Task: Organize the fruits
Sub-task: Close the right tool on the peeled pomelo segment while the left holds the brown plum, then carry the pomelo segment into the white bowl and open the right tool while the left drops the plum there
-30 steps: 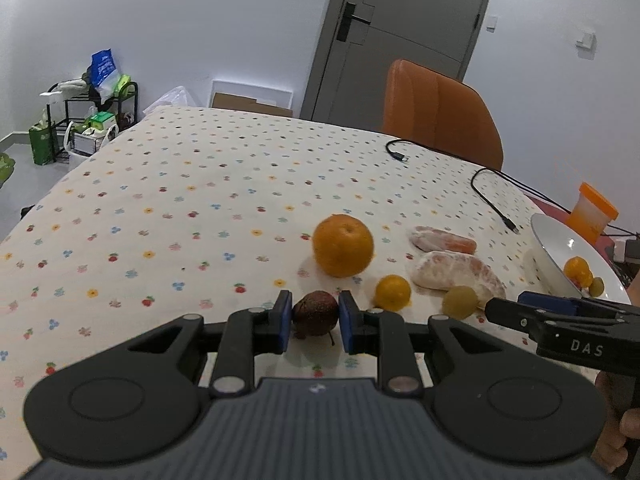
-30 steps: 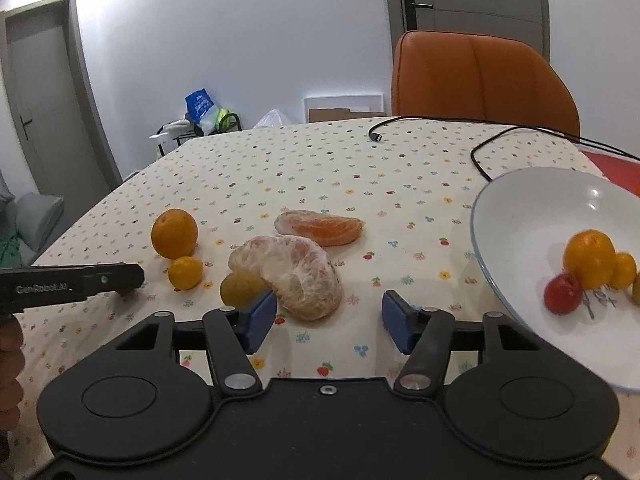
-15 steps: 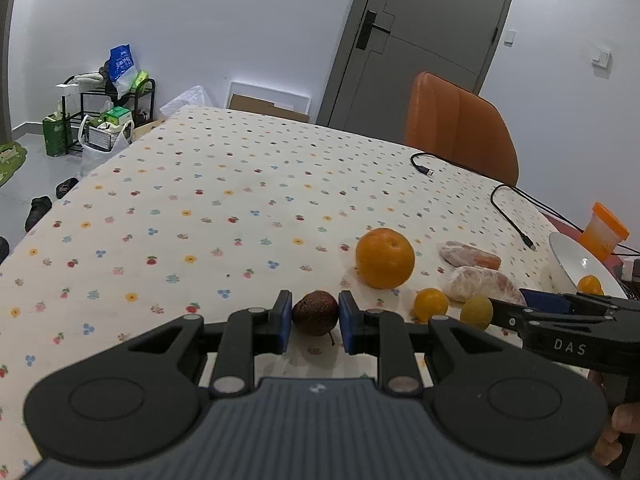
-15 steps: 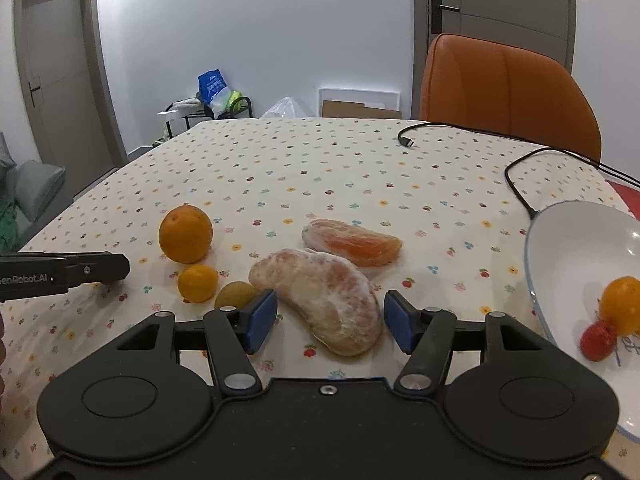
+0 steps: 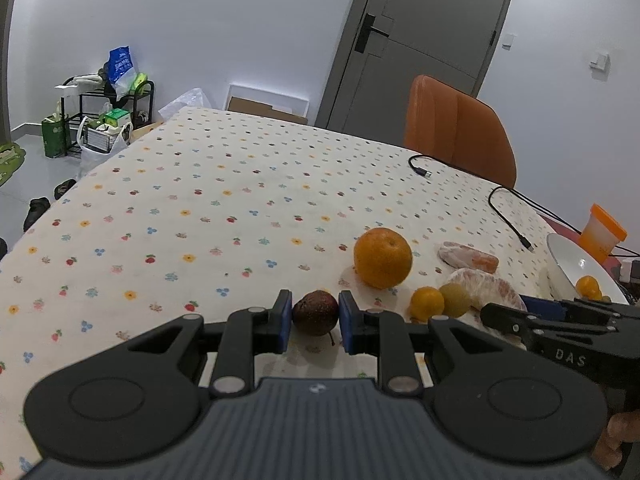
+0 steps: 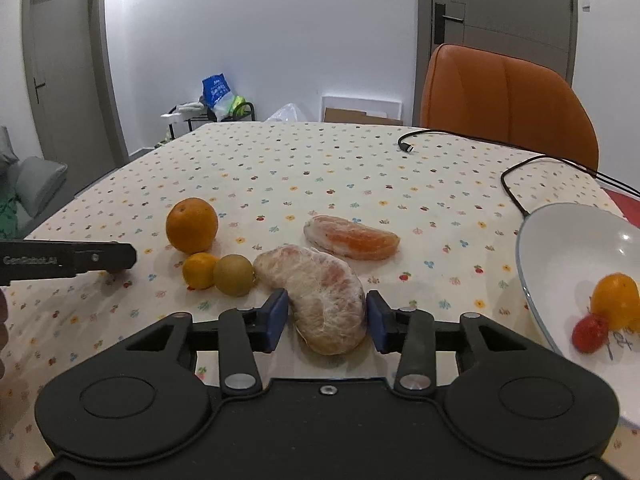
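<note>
Fruits are what both grippers are working on. The left gripper (image 5: 311, 322) is clamping its blue pads against either side of a small dark fruit (image 5: 315, 312), probably so it can be carried without rolling. Just to that tool's right and slightly ahead are sitting a small orange fruit (image 5: 427, 303) and a yellow-green fruit (image 5: 455, 299), touching each other, with a large orange (image 5: 382, 257) just beyond them.

The right gripper (image 6: 327, 320) is standing with its fingers apart, straddling the big peeled citrus segment (image 6: 320, 298); the pads look close to its flanks, but I cannot tell whether they are touching yet. A second peeled segment (image 6: 350, 237) is lying a little ahead of that tool. To its right the white bowl (image 6: 560, 240) is already holding an orange fruit (image 6: 616, 300) and a small red fruit (image 6: 590, 332), which suggests everything on the flowered tablecloth (image 6: 300, 168) is going there.

Compared with a second ago, the right gripper has come forward so the segment now lies between its fingers instead of ahead of them, and the bowl has slid towards the view's edge. The left gripper is keeping its hold, with the cloth looking farther below.
</note>
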Available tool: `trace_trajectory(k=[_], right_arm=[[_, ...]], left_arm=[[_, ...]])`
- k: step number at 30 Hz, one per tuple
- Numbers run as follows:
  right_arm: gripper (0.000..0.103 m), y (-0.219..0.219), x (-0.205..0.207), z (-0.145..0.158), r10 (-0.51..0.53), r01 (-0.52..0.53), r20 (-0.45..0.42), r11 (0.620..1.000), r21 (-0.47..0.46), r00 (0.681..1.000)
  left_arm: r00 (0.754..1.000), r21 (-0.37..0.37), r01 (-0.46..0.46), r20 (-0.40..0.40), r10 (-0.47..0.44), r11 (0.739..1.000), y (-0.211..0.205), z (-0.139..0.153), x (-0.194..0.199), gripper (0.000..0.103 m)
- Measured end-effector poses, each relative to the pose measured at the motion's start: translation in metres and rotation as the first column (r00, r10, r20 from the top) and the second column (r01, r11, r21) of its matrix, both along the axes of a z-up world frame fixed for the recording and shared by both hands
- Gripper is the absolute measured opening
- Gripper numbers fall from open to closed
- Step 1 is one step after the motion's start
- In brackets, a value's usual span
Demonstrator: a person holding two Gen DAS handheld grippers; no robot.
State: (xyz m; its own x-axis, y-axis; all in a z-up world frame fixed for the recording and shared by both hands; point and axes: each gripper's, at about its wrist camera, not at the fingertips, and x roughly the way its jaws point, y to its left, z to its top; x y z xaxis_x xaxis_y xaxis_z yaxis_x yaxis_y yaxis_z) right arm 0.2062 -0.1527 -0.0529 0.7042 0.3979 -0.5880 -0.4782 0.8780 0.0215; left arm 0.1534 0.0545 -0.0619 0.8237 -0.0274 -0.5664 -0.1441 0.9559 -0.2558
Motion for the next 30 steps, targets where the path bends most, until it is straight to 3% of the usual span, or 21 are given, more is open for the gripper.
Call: trace_trajectory(k=[10,30], right_arm=[[0.036,-0.028,-0.015,0.010,-0.051,0.048,0.024,0.994,0.096,0.998],[0.036,-0.107,-0.042,0.043,-0.180,0.155,0.125,0.969,0.191,0.976]], left_arm=[[0.999,0.024,0.046,0.009,-0.047,0.999,-0.022,0.006,0.003,0.023],[0.983,0.077,0.163,0.067,-0.168,0.984,-0.092,0.033,0.011,0.023]])
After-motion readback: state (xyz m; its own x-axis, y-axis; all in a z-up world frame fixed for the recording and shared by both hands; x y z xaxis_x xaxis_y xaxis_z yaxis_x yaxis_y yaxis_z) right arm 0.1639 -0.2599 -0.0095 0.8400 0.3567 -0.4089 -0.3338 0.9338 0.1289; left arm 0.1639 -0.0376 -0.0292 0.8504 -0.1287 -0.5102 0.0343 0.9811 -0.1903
